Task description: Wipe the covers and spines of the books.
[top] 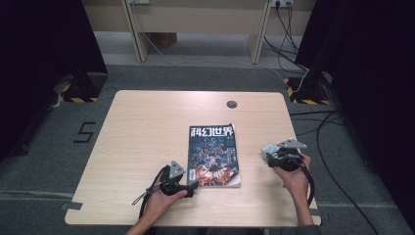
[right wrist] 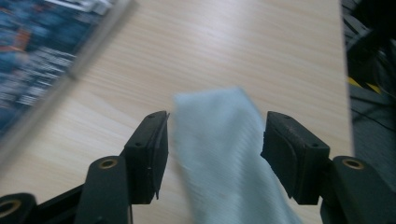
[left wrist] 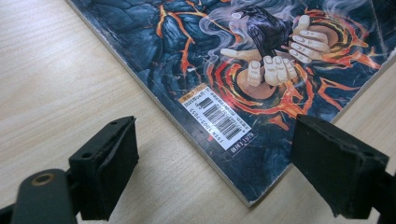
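Magazine (top: pixel 214 155) flat on the wooden table (top: pixel 142 127), just right of centre frame in the high view, cover up, spine toward the left. Left gripper (top: pixel 192 186) low at the magazine's lower left corner, fingers (left wrist: pixel 108 168) spread wide with that corner (left wrist: pixel 243 186) between them, not touching. Right gripper (top: pixel 270 152) at mid right of the frame, apart from the magazine's right edge; fingers (right wrist: pixel 152 154) parted, with a pale cloth (right wrist: pixel 224 158) blurred between them, apparently not pinched, though hard to tell for sure.

Judged from the look: thin, light, floppy, glossy cover likely slippery against the pads. Flat on the table, so little edge to grab. Best hold probably at the spine-side corner or along the bound edge, where the pages stay together and stiffest. A grip on the loose page edge likely to fan or crease the sheets.
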